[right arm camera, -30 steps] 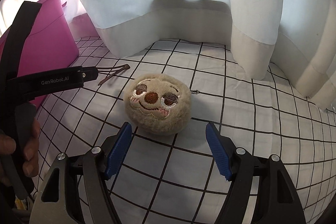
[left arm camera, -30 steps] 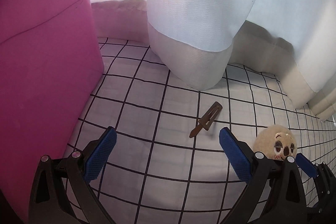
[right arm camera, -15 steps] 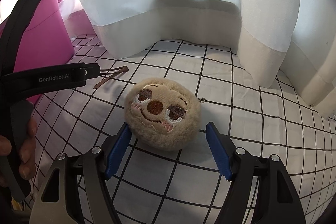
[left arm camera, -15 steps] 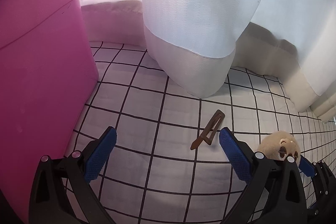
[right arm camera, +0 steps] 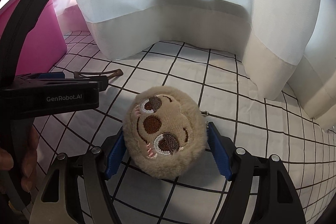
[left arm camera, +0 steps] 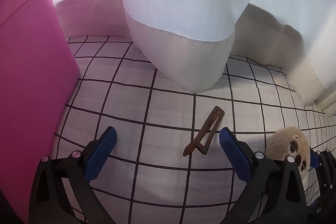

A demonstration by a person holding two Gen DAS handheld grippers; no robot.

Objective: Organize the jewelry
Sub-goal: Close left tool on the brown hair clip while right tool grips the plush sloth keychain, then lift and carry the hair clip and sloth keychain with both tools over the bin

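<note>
The right gripper [right arm camera: 166, 152] pinches the plush [right arm camera: 164, 133] at lower centre; soft fur could slip free. The left gripper [left arm camera: 167, 147] is spread, its right pad near the clip [left arm camera: 204, 133], which it could knock aside.

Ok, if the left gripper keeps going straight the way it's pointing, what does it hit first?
Probably the brown hair clip, lying on the checked cloth just inside the right finger of the open left gripper. Beyond it hangs the white curtain; depth is uncertain.
</note>
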